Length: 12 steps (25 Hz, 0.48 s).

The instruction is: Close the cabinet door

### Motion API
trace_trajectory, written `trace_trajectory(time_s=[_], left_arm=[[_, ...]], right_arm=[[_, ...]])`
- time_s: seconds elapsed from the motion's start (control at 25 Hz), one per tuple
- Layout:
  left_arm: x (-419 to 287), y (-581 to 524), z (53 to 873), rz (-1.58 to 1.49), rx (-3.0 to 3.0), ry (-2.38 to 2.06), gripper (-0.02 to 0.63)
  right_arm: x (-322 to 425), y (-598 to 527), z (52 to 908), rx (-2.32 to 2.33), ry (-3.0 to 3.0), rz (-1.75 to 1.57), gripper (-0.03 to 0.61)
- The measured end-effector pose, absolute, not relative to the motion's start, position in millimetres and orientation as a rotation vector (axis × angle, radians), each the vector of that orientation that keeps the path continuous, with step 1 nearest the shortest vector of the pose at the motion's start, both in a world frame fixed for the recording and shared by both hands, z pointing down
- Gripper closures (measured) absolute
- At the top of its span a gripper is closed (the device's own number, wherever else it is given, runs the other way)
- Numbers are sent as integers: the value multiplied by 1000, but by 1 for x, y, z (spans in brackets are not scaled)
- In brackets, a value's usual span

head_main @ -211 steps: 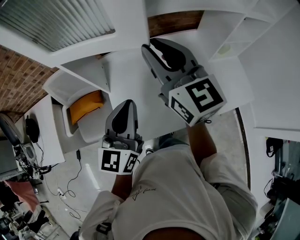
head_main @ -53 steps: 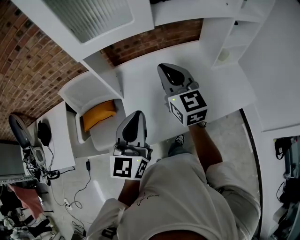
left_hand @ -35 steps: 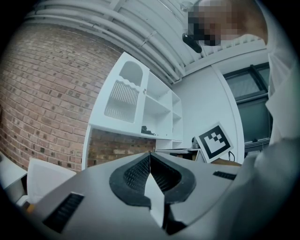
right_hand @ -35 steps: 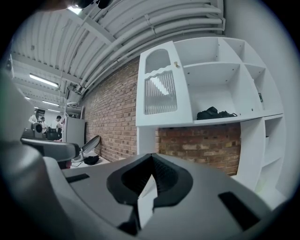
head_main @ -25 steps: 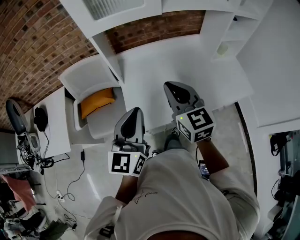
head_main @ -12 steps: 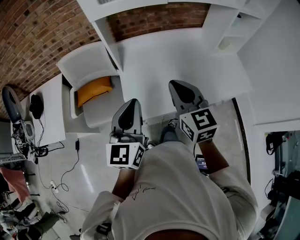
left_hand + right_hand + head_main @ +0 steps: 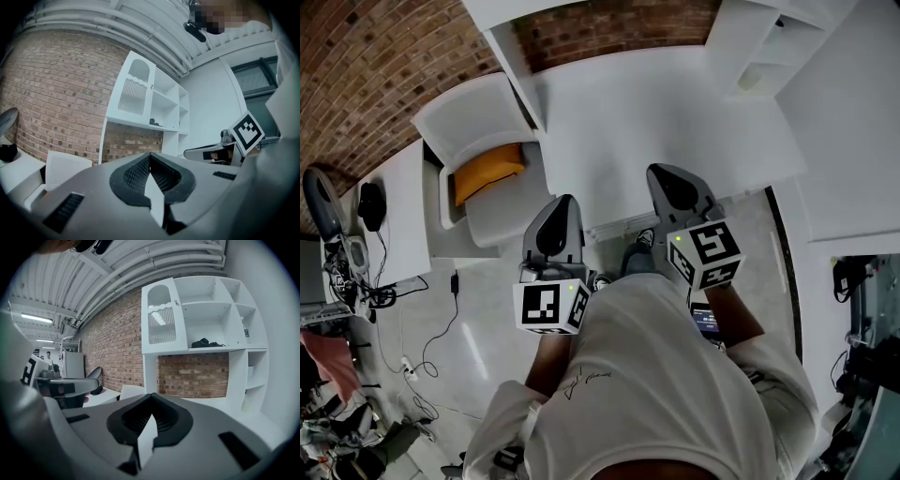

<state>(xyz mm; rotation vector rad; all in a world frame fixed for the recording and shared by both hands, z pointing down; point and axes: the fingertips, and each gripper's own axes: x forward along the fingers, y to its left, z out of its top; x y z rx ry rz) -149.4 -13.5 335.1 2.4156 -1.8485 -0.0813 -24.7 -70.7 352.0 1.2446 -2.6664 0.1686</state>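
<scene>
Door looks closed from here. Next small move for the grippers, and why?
Probably none toward the cabinet: just lower both to rest. In the right gripper view the cabinet door looks flush with its frame. The left gripper and right gripper have jaws together with nothing between them, and both hang near the desk front edge, away from the shelves.

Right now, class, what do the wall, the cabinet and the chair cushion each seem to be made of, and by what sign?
Wall: brick; matt reddish blocks with pale mortar lines.
Cabinet: probably painted wood or laminate board; smooth, plain white, hard to tell which.
Cushion: likely fabric over padding; matt orange, soft rounded edges.
</scene>
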Motion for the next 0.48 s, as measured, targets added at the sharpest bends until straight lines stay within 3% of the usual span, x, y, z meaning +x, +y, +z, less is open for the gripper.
trace_trajectory(time_s=[0.48], left_arm=[[-155, -4, 334, -64, 2409, -1868, 597]], right_arm=[[-18, -49, 347, 1233, -2684, 130, 555]])
